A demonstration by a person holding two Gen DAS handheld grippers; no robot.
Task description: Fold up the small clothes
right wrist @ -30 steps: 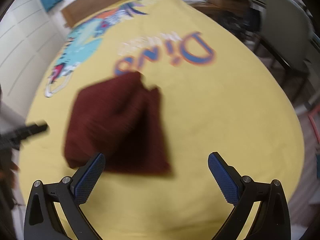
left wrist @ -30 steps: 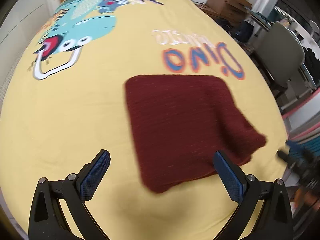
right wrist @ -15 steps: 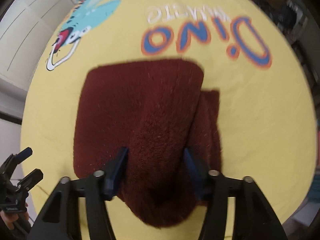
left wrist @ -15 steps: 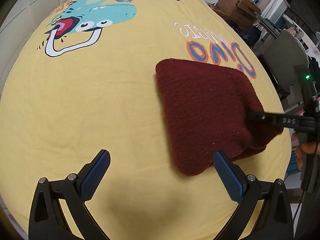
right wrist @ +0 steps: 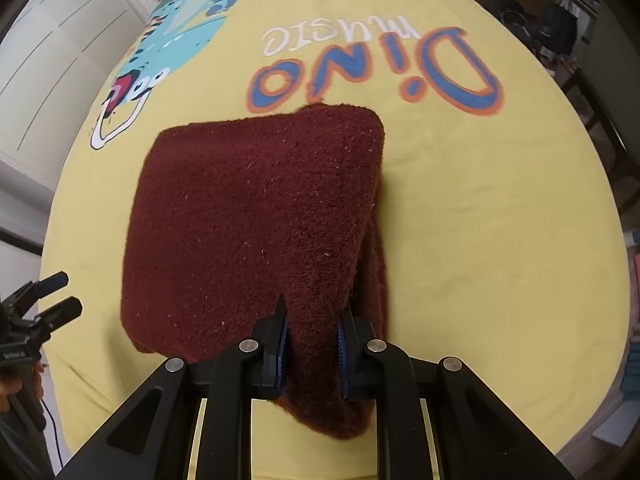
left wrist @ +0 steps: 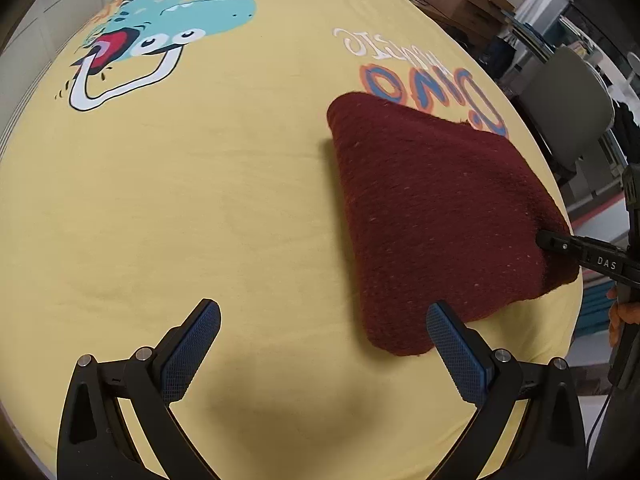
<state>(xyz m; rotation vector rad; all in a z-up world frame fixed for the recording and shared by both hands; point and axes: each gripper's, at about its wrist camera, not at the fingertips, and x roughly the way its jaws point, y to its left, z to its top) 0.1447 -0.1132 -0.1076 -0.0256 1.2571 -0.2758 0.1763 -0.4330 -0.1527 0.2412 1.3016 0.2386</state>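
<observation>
One hand-held gripper carries all the risk here: the right hand-held gripper (right wrist: 310,338) is clamped on a thick bunch at the near edge of the folded maroon garment (right wrist: 256,216), which lies on the yellow dinosaur-print bed sheet (right wrist: 500,208), its far corner just covering the bottom of the blue "Dino" lettering (right wrist: 376,72). The bite seems to take in several layers at once, and a lower layer peeks out along the right side, so a pull could drag the top layers off the bottom ones and undo the fold. A lift from this single point would probably let the free left side sag and fall open, since the knit looks soft and heavy. The left hand-held gripper (left wrist: 324,350) hangs with jaws spread wide, empty, beside the garment's near corner, pinning nothing, so the sheet may also ruck up underneath.
</observation>
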